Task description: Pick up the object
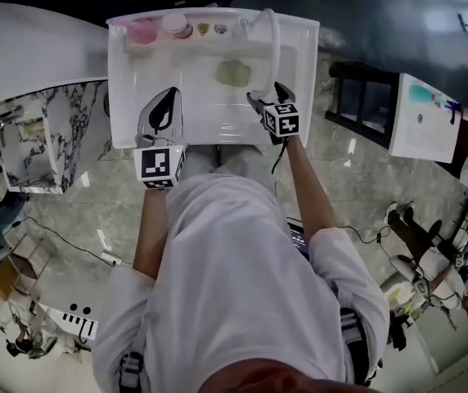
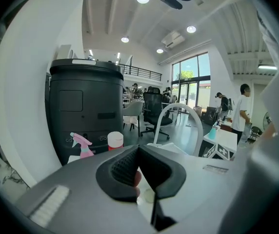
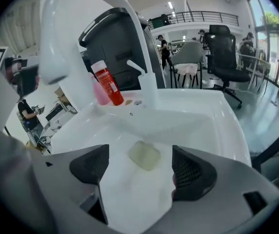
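A pale green soap-like block (image 1: 234, 73) (image 3: 145, 155) lies flat on the floor of the white sink (image 1: 121, 80) (image 3: 212, 121), below the curved white faucet (image 1: 273, 35) (image 3: 81, 13). My right gripper (image 1: 265, 95) (image 3: 140, 167) hangs over the basin's right side with its jaws wide open. The block lies just ahead of them and touches neither pad. My left gripper (image 1: 162, 109) (image 2: 138, 152) hovers over the basin's left front, shut, with no object visibly held.
A pink spray bottle (image 1: 142, 31) (image 2: 82, 145) and a red bottle with a white cap (image 1: 177, 26) (image 3: 108, 82) stand on the sink's back ledge. A marble-faced counter (image 1: 46, 137) is to the left. A black drum-shaped unit (image 2: 86, 106) stands behind the sink.
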The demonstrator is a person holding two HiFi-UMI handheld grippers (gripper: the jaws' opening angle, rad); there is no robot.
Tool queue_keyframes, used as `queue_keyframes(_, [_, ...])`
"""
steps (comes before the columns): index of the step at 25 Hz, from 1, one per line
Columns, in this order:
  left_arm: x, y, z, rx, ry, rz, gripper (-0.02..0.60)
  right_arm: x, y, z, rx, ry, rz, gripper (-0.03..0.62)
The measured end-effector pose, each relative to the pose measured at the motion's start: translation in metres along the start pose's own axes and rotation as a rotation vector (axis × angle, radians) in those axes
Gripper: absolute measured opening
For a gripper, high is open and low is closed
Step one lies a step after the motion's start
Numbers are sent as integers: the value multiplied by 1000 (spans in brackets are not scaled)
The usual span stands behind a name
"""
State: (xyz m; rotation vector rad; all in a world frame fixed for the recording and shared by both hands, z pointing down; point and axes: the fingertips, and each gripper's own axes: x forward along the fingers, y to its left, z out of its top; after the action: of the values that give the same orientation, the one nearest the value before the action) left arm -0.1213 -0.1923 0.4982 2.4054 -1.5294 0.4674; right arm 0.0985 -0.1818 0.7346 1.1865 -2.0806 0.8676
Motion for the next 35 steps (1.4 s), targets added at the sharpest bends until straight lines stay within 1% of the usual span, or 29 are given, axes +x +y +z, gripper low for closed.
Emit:
queue_keyframes(3, [-2,1,-4,-5,21,30,-2,28,-10,-6,28,53,30,399])
queue_keyframes(7, [-4,7,-17,-26,56,75,-2,65,-21,-5,46,108,44,388])
queue_keyframes(11, [-12,12,-35,-57,91,120,-2,100,-32,-16,68,180,34,364])
queue_keyframes(15, [-22,17,-54,-84,133,164,-2,136,-43,-39,89,249,18,353])
queue_keyframes(17, [-26,21,-62,-98,149,191,-2,147,-47,-47,90,272,-1,340])
queue_keyframes(21, [-31,30,-76,-128,175,242,-2,159,-60,-56,87,305,-80,305])
queue_keyframes(23, [-34,33,-79,-136,183,258,-2,164,-63,-60,86,320,-100,277])
queue_keyframes(25, [-37,37,-83,-142,191,275,-2,168,-62,-66,84,339,-110,270])
queue_keyframes(26, [-38,38,-85,-142,197,282,-2,169,-63,-68,79,343,-124,264])
queue_keyframes(27, [-39,40,-86,-142,202,288,-2,170,-66,-69,73,339,-143,212])
queue_keyframes(29, [-40,43,-88,-143,207,297,-2,169,-72,-67,56,324,-174,162])
queue_keyframes(31, [-39,43,-91,-146,210,298,-2,170,-74,-68,8,332,-184,156])
queue_keyframes(33, [-39,43,-94,-150,214,296,-2,170,-70,-71,-50,364,-187,151])
queue_keyframes(34, [-38,43,-94,-151,215,294,-2,171,-67,-72,-83,382,-189,135])
queue_keyframes(35, [-37,43,-94,-151,215,292,-2,172,-64,-72,-115,396,-190,99])
